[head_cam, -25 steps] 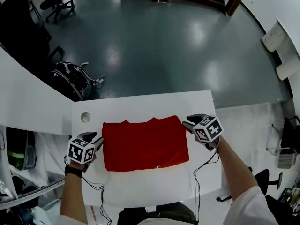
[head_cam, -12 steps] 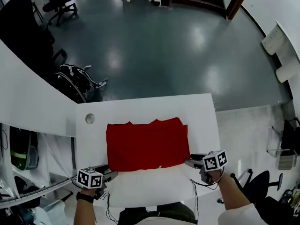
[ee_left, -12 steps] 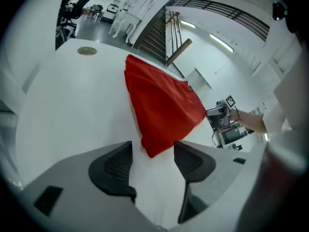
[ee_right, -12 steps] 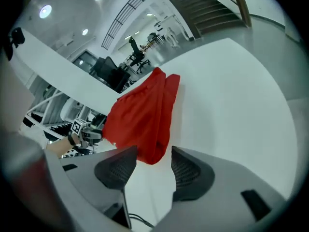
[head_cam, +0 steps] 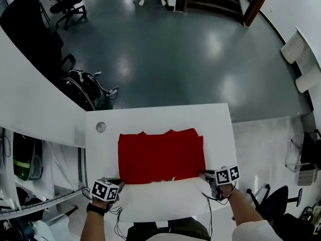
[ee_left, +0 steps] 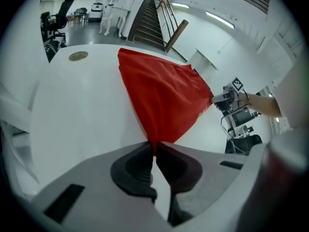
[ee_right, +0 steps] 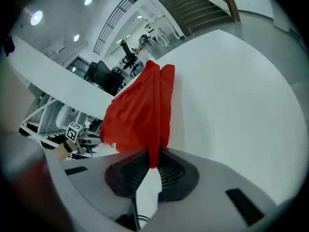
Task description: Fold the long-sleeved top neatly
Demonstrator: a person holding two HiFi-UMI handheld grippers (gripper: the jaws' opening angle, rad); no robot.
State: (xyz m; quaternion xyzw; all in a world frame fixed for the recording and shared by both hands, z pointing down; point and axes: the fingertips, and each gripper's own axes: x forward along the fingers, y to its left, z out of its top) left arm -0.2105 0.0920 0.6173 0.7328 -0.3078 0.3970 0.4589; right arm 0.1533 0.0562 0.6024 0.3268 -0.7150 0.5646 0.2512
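Now your left gripper (ee_left: 155,148) has just been closing, and its jaws pinch the near left corner of the red long-sleeved top (head_cam: 161,154). Your right gripper (ee_right: 154,159) has just been closing too and nips the near right corner. The top lies folded into a rectangle on the white table (head_cam: 155,118).

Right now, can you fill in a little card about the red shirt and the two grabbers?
garment: red top, spread out in a roughly rectangular shape
surface: white table
left gripper: jaws have just been closing, now pinching the top's near left corner
right gripper: jaws have just been closing, now pinching the top's near right corner
also on table: small round disc, apart from the top
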